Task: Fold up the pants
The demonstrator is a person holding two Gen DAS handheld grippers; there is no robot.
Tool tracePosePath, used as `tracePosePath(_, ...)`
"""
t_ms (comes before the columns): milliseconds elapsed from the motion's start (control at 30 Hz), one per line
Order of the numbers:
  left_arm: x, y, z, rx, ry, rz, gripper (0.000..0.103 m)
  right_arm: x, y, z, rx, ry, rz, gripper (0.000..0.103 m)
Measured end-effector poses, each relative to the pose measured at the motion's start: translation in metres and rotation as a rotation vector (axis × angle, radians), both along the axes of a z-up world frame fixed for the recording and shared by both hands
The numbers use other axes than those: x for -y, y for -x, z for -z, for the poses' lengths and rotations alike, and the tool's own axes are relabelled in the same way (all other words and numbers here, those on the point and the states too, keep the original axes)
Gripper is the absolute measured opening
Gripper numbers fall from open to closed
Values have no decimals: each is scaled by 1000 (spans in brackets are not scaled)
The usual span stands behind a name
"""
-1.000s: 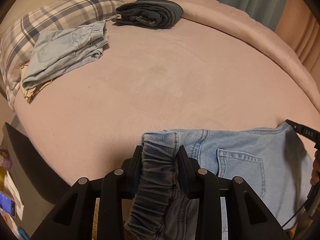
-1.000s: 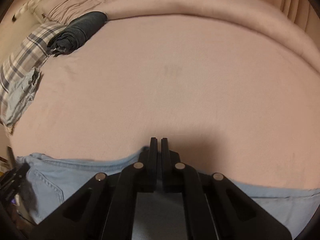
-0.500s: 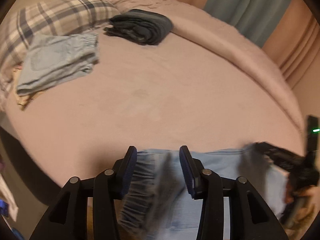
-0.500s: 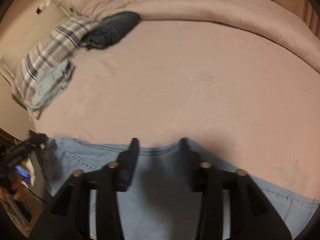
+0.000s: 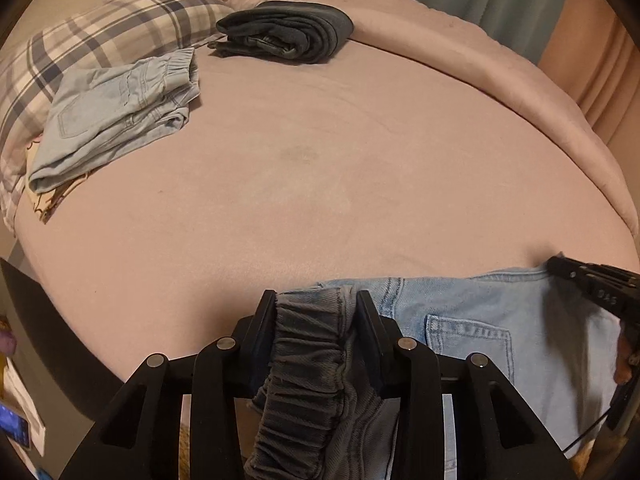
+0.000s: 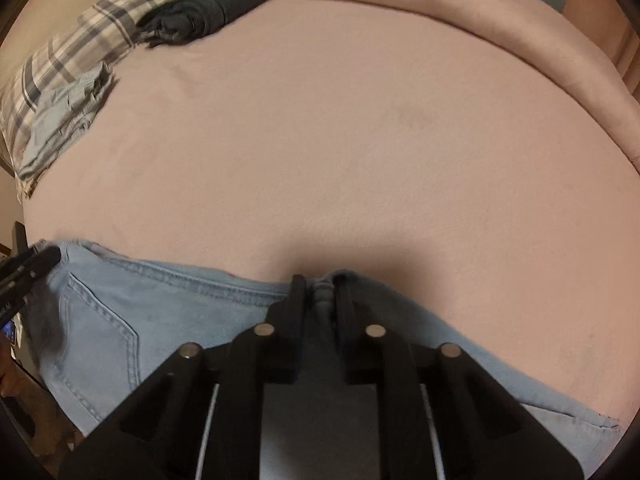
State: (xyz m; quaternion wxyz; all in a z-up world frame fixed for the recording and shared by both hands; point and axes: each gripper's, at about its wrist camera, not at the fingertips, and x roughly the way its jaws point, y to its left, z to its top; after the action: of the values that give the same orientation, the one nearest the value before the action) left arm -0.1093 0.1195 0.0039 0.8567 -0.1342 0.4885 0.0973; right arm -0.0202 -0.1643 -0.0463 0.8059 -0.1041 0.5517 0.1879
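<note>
- At the bottom centre of the left wrist view, our left gripper (image 5: 316,300) has just been closing, and its jaws now pinch the gathered elastic waistband (image 5: 308,356), which bunches between them.
- At the bottom centre of the right wrist view, our right gripper (image 6: 318,284) has likewise just been closing; it clamps a small fold at the top edge of the light blue jeans (image 6: 160,320).
- The jeans lie spread across the near edge of the pink bed (image 5: 320,184), a back pocket (image 5: 468,344) showing just right of the left gripper.
- Farther off, at the upper left of the left wrist view, folded light denim pants (image 5: 116,112) rest partly on a plaid pillow (image 5: 100,40).
- Beyond them, top centre, a folded dark garment (image 5: 288,32) sits on the bed.
</note>
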Motion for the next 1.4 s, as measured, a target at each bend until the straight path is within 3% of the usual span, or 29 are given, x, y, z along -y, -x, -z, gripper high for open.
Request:
tracePosePath(233,-3,1,2,8,29,-7,39,7,-2,5,8,-8,28,12)
tracePosePath(533,-5,-1,5,8,41,2,40,-13,1,25,118,174,39,16)
tracePosePath(1033,-5,1,6,3,28,9,41,-5,-4,30,111,144,72,16)
tracePosePath(1300,-10,10,9,0,71,7,42,-4,-5,30,102,126,88,16)
tracePosePath(1400,-10,7,11,-14,57,7,48,-2,-7,30,98,117,107,15)
